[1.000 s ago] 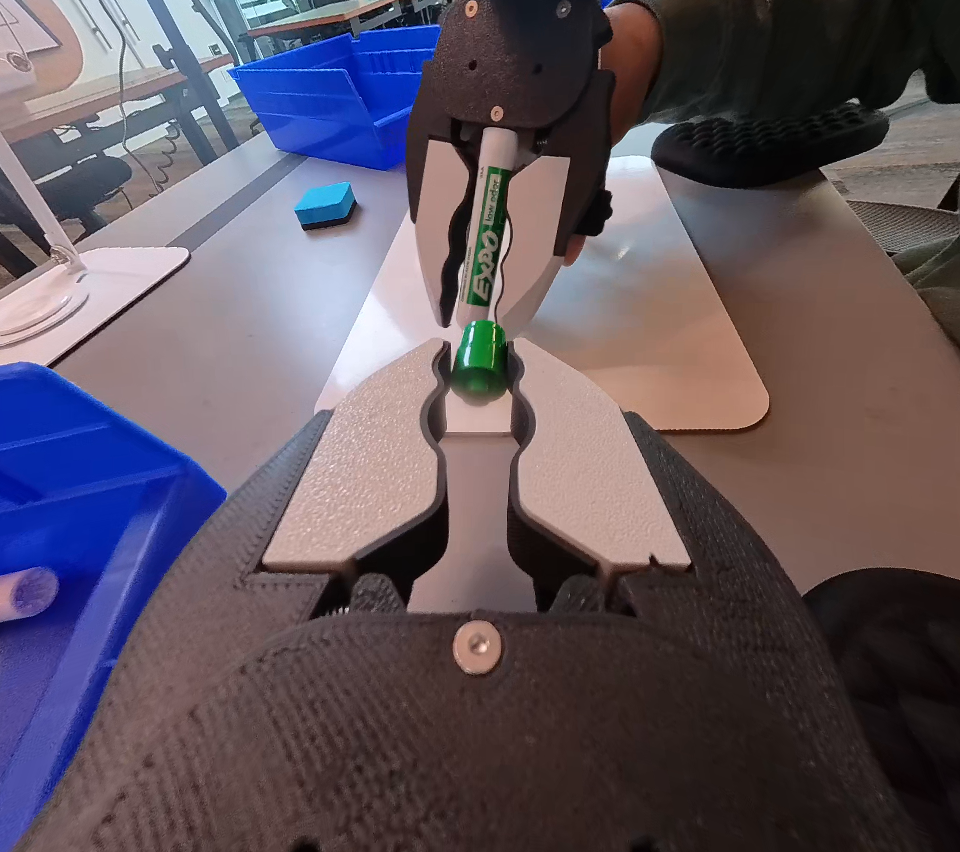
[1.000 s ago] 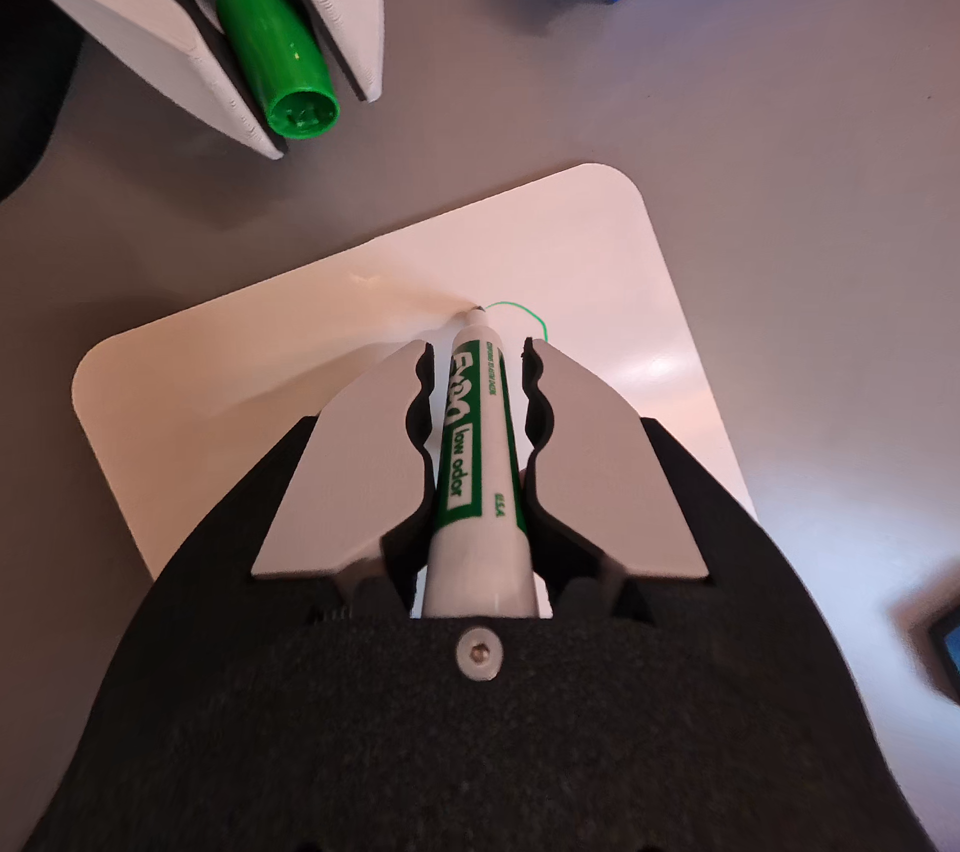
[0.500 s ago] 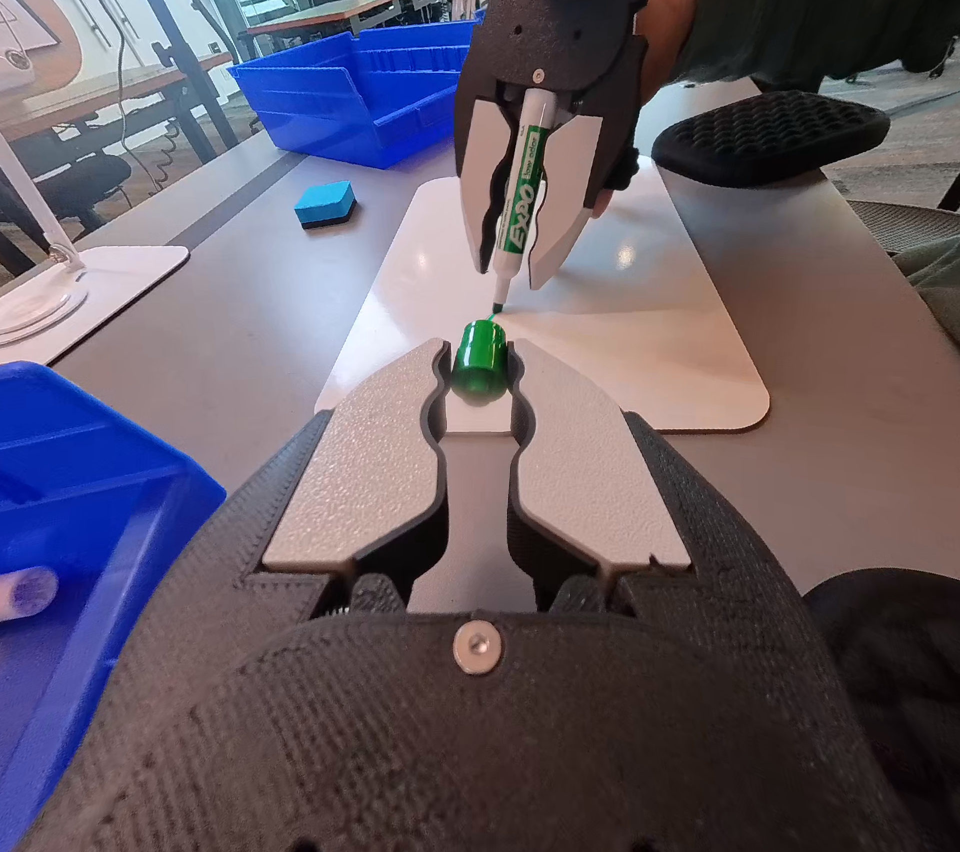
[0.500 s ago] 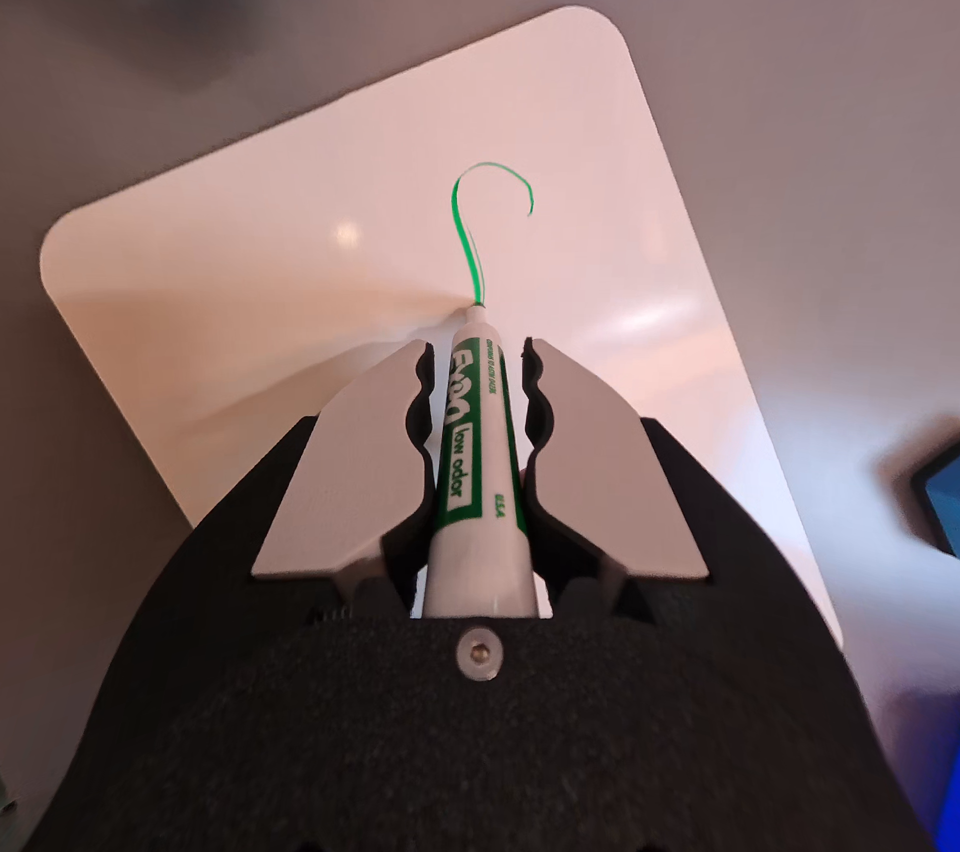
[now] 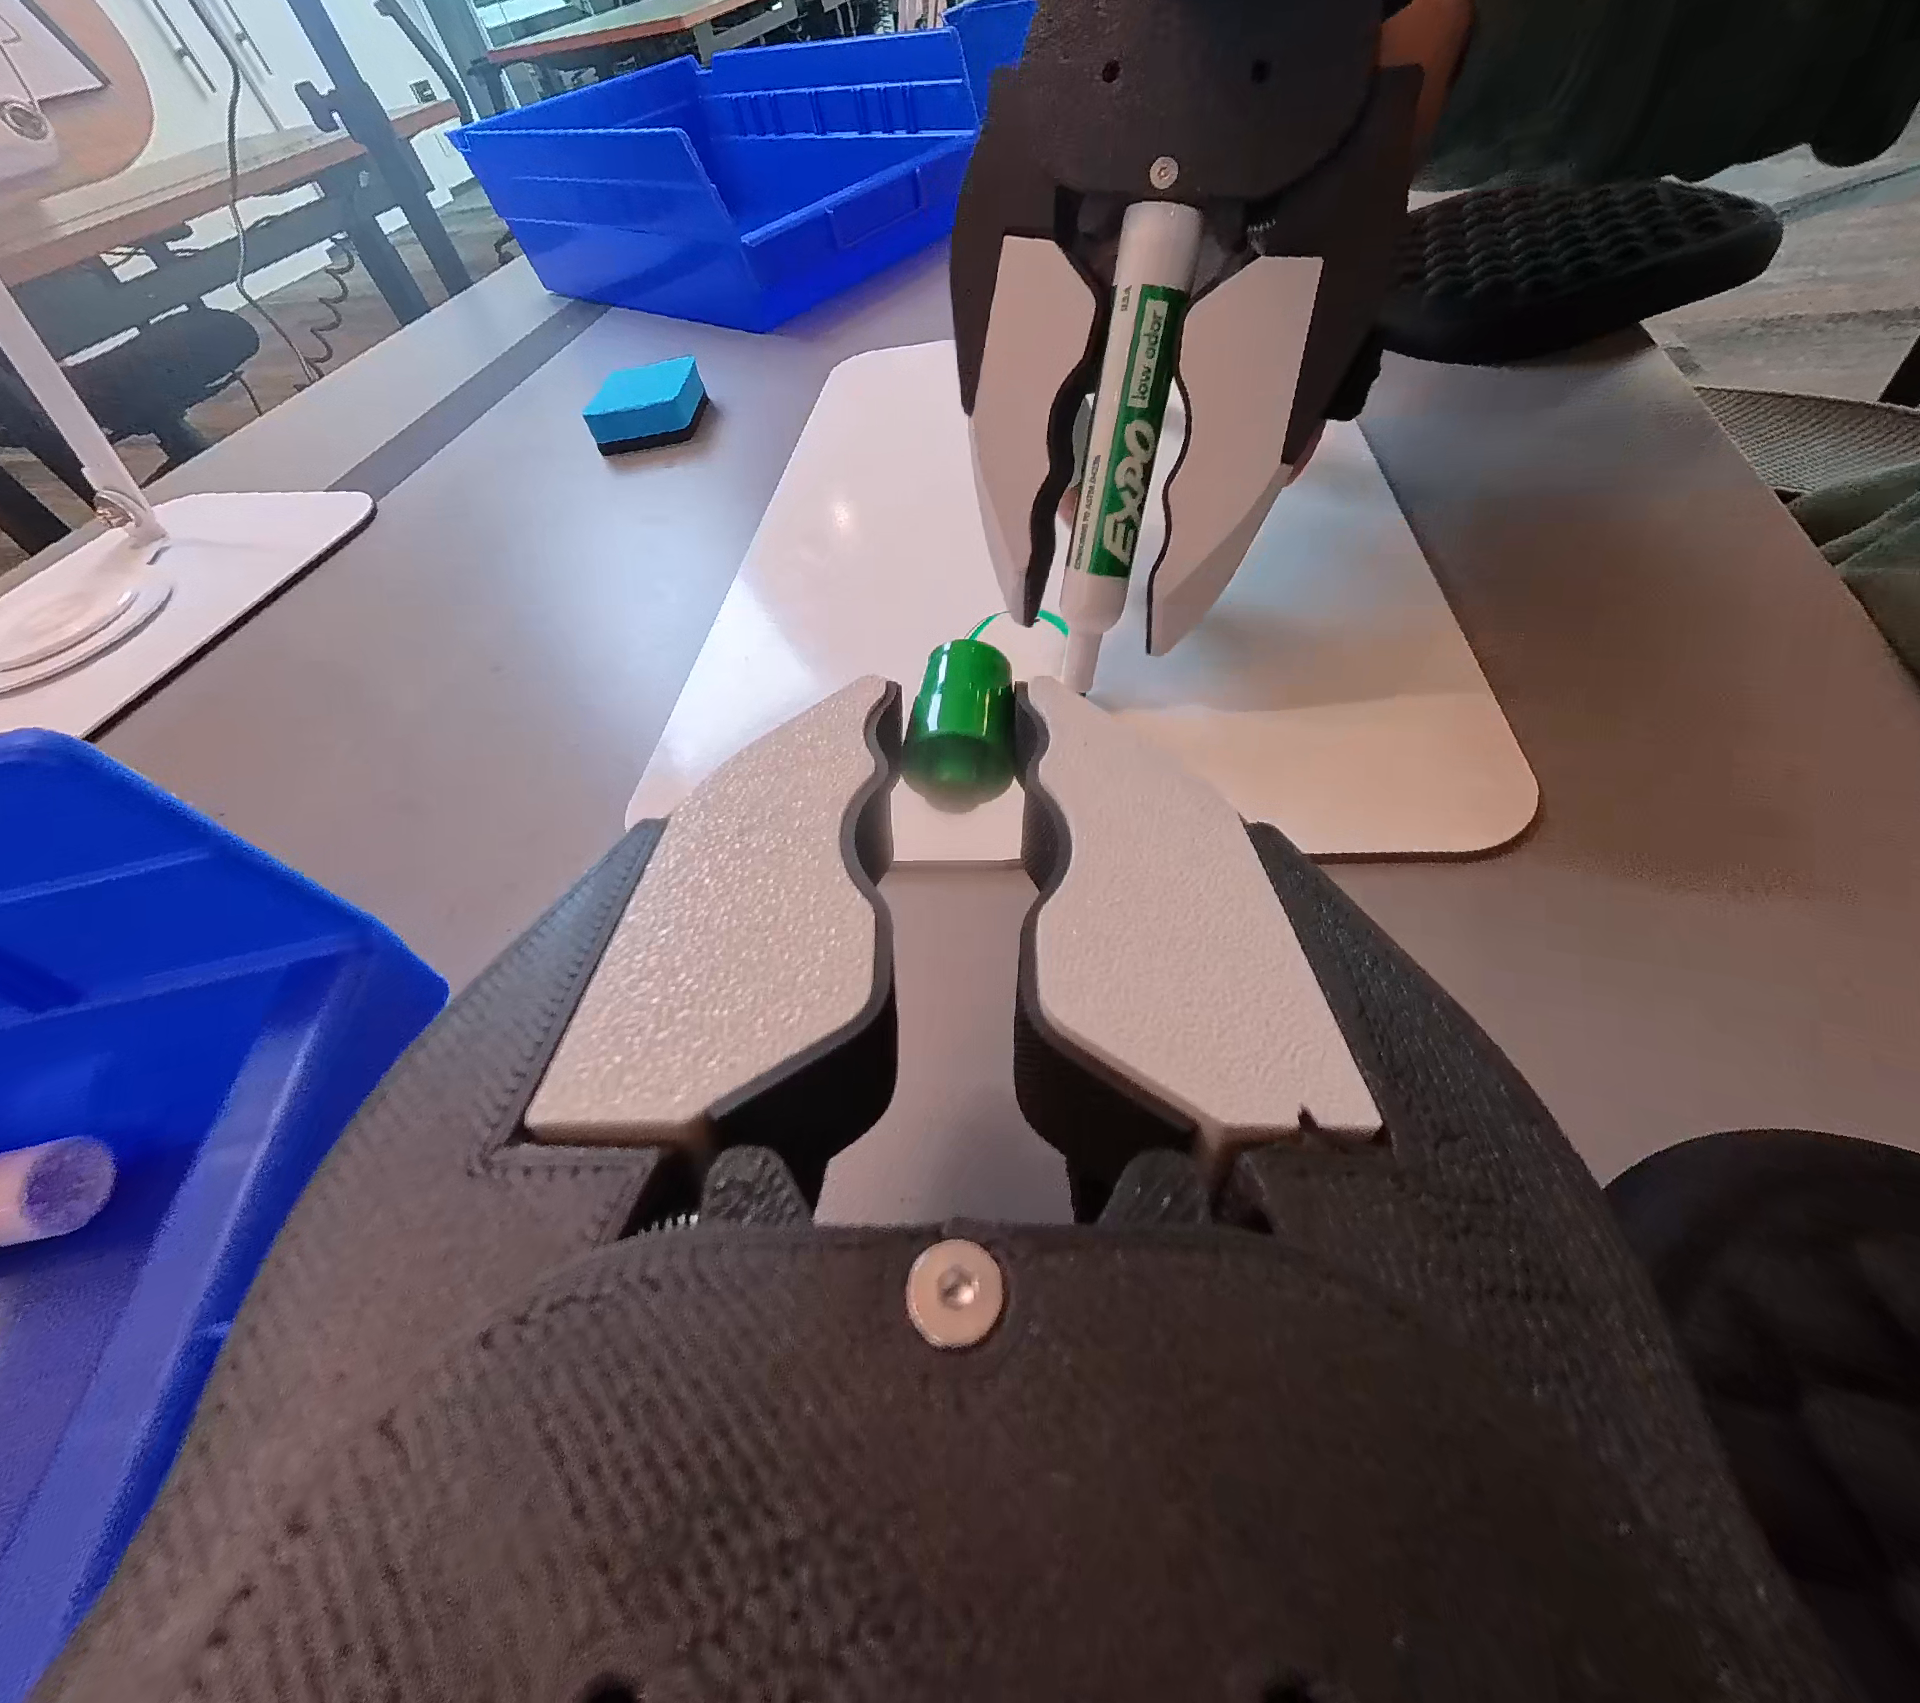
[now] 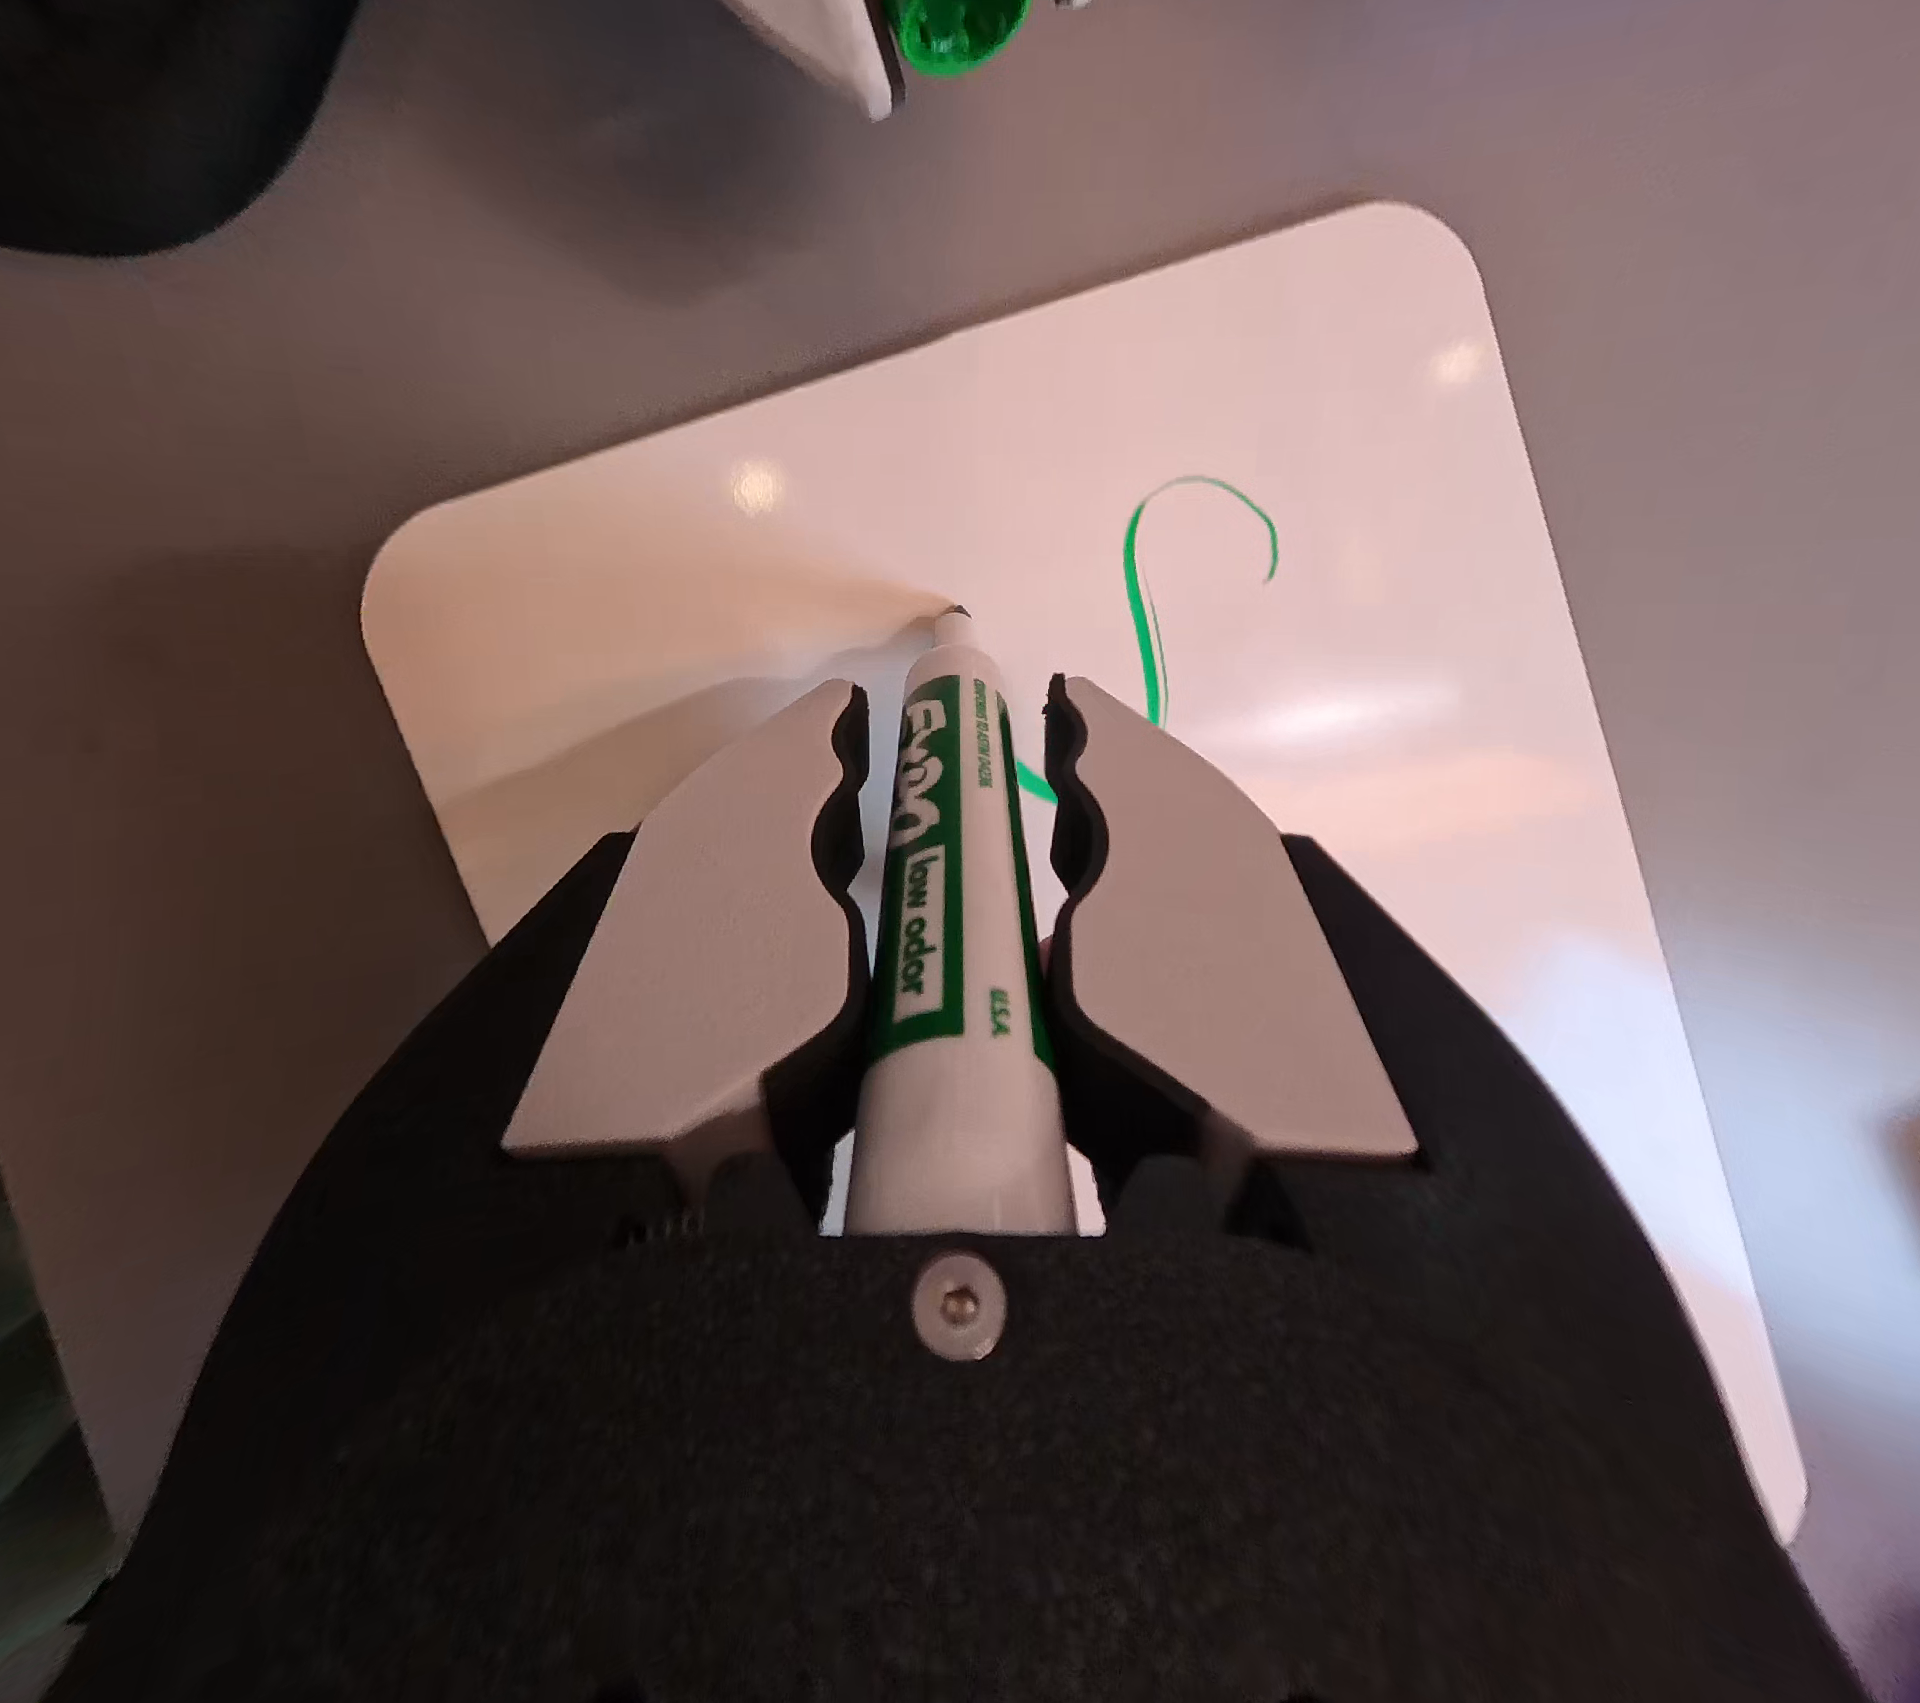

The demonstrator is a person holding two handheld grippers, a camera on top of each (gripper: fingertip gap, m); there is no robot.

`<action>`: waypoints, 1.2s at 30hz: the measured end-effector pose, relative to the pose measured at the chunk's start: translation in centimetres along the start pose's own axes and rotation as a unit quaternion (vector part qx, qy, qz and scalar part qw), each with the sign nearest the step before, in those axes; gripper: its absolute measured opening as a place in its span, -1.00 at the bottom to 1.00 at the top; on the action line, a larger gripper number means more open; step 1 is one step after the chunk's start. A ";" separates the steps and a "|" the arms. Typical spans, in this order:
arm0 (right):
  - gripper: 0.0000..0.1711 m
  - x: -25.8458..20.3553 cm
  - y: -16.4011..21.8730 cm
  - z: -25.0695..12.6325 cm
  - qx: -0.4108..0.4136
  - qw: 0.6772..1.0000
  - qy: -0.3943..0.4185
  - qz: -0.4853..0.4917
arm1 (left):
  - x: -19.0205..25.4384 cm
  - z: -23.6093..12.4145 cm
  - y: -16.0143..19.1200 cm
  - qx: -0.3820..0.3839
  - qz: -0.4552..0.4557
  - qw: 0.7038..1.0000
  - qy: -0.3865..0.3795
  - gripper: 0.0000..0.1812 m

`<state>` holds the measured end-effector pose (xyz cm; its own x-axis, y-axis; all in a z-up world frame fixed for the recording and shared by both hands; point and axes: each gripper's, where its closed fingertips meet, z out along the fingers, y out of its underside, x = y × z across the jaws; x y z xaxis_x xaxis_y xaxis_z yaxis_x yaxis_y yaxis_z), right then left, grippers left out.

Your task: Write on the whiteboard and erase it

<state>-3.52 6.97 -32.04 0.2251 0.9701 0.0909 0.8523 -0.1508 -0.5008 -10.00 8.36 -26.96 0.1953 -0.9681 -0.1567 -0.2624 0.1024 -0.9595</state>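
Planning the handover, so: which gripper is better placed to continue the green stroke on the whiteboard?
Right. The right gripper is shut on the uncapped green-labelled marker, tip at the white rounded whiteboard. The left gripper only holds the green marker cap.

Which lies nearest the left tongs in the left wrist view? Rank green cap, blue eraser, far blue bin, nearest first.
1. green cap: clamped between the left tongs.
2. blue eraser: on the table, ahead and left.
3. far blue bin: beyond the eraser, at the table's back.

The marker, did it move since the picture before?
Yes. In the left wrist view the marker, in the right gripper, has come nearer the green cap, toward the near edge of the whiteboard.
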 end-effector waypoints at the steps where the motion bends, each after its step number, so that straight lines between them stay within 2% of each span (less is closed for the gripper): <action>1: -0.61 0.1 -0.3 0.1 0.005 1.000 -0.002 0.000 | 0.0 0.0 0.0 0.000 0.000 1.000 0.000 -0.78; 5: -0.61 1.9 -0.9 -1.7 0.045 0.999 0.007 0.031 | 0.0 0.0 -0.1 0.001 0.002 1.000 -0.001 -0.78; 9: -0.61 4.3 0.3 -3.7 0.061 0.995 0.032 0.066 | 0.0 0.0 0.0 0.000 0.000 1.000 0.000 -0.78; 15: -0.61 5.5 2.1 -3.6 0.070 0.994 0.035 0.078 | 0.0 0.0 0.0 -0.001 0.000 1.000 -0.001 -0.78; 27: -0.61 8.2 3.0 -1.6 -0.001 0.998 0.051 0.032 | 0.1 0.1 0.1 -0.003 0.004 1.000 0.000 -0.78; 36: -0.61 8.4 3.3 -1.1 -0.050 0.998 0.049 0.001 | 0.1 0.1 0.1 -0.003 0.004 1.000 0.001 -0.78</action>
<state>1.67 14.43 -31.97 0.2673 0.9474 0.1758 0.8935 -0.1754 -0.4134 -9.93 8.25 -27.06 0.1911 -0.9678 -0.1637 -0.2689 0.1088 -0.9570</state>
